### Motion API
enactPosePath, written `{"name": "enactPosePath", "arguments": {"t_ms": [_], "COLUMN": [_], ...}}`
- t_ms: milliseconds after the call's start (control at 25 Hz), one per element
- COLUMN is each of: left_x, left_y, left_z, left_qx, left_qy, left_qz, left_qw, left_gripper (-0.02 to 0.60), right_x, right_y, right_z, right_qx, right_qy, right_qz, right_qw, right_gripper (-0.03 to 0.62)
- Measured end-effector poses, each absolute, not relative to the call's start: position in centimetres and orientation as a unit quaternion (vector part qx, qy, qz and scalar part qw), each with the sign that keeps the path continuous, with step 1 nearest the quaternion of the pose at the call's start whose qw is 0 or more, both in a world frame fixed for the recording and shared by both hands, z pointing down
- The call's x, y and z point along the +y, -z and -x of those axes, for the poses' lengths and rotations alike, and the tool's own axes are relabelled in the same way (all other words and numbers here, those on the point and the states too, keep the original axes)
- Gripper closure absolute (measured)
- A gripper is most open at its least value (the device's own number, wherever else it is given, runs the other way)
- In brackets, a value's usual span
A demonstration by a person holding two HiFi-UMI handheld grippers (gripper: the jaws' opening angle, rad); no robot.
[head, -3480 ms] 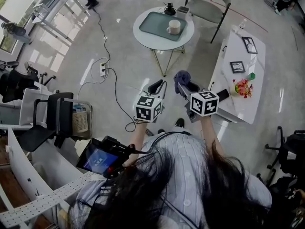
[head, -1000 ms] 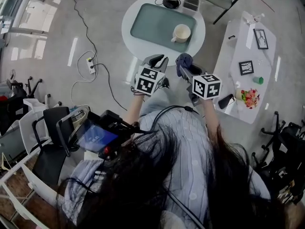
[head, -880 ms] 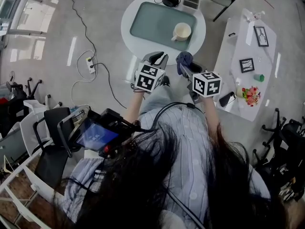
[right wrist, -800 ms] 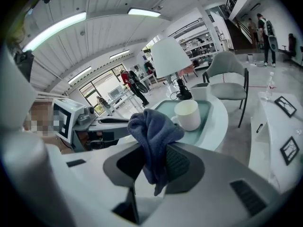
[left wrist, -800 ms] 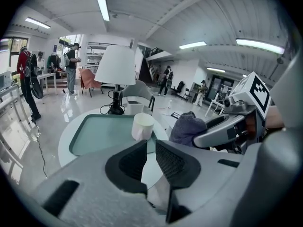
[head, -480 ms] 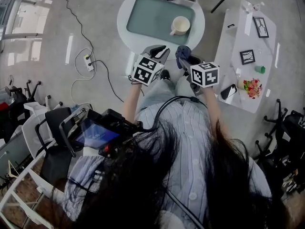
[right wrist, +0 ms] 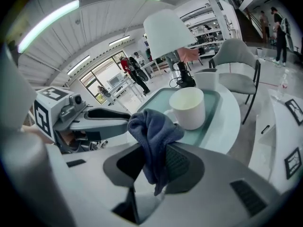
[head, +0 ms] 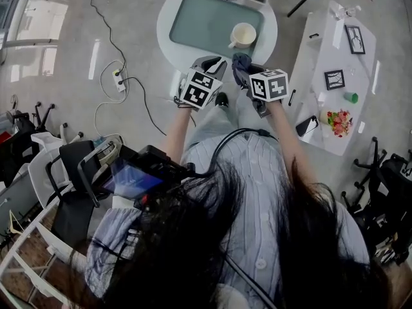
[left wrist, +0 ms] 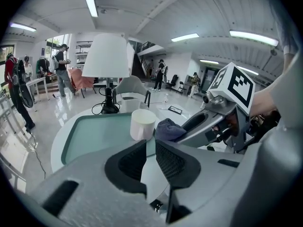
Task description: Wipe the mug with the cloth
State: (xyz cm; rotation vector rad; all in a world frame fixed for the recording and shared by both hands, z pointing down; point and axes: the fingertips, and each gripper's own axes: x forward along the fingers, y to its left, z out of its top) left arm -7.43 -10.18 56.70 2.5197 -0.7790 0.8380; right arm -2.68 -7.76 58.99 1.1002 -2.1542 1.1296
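- A dark blue cloth [right wrist: 154, 126] is clamped in the right tongs [right wrist: 152, 163].
- The left tongs [left wrist: 150, 150] are held at a narrow gap, with nothing gripped.
- The mug [right wrist: 188, 108] is seen near, upright on a teal tray [head: 199, 18] on the round tabletop [head: 168, 40].

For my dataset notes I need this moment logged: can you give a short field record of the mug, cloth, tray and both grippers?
mug: cream, upright, on the tray's right side
tray: green, on the round white table
cloth: dark blue, bunched, hanging from the right gripper, apart from the mug
right gripper: jaws closed on the cloth, pointed at the mug
left gripper: jaws slightly apart, nothing between them, at the table's near edge
wiping: not yet begun
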Motion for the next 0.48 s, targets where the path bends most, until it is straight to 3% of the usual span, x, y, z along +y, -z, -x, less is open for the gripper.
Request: {"name": "enactPosePath", "arguments": {"t_ms": [480], "left_x": [-11.7], "left_y": [-57.7], "left_z": [7.5], "left_qx": [-0.312], "left_qy": [-0.311], "left_qz": [-0.873], "left_qw": [0.210], "left_gripper": [0.528], "right_x": [-10.8], "right_y": [-61.7], "right_z": [2.1], "right_qx": [-0.765], "right_qy": [-0.473], "right_qz": [-0.376], "right_qw": [0.222], "right_gripper": [0.477]}}
